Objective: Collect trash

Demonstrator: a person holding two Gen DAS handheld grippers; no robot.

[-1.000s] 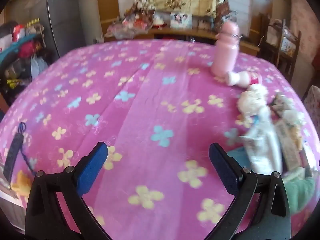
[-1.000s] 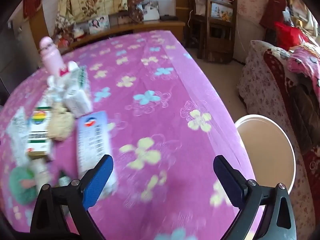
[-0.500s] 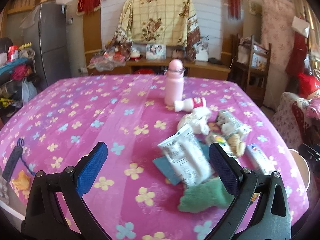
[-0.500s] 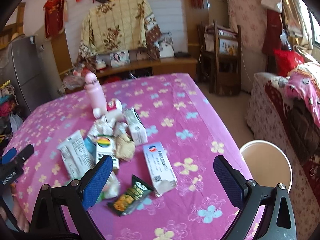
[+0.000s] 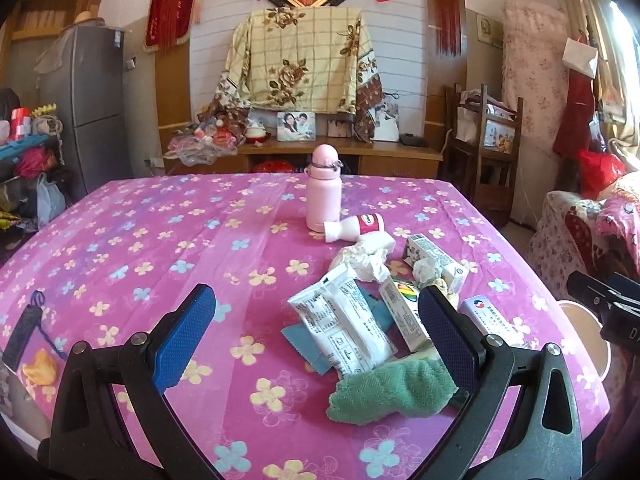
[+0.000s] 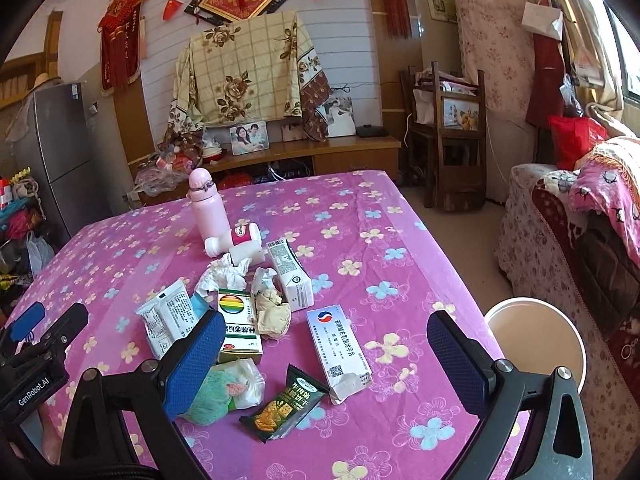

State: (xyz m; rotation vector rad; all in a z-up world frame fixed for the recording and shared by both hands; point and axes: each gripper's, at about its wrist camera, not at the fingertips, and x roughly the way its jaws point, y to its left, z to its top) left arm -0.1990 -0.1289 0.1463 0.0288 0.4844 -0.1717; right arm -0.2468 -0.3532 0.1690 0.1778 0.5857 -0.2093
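Observation:
Trash lies in a heap on the pink flowered table (image 6: pixel 380 240): a white medicine box (image 6: pixel 340 350), a dark cracker packet (image 6: pixel 282 408), a rainbow-logo box (image 6: pixel 239 326), crumpled tissues (image 6: pixel 224 276), a milk carton (image 6: pixel 290 274), a white wrapper (image 5: pixel 344 326) and a small yogurt bottle (image 5: pixel 354 229). A green cloth (image 5: pixel 394 390) lies at the near edge of the heap. My left gripper (image 5: pixel 316 344) is open and empty, held above the table's near side. My right gripper (image 6: pixel 326 360) is open and empty above the heap. A white bin (image 6: pixel 536 346) stands on the floor right of the table.
A pink flask (image 5: pixel 323 190) stands upright behind the heap. A dark strap (image 5: pixel 24 328) lies near the table's left edge. A sofa (image 6: pixel 580 240) is to the right, a wooden chair (image 6: pixel 448 136) and a sideboard (image 5: pixel 340 156) behind, a fridge (image 5: pixel 84 108) at the left.
Both grippers have pulled back and risen from close above the tablecloth, so the whole table and room now show. Both stay open and empty.

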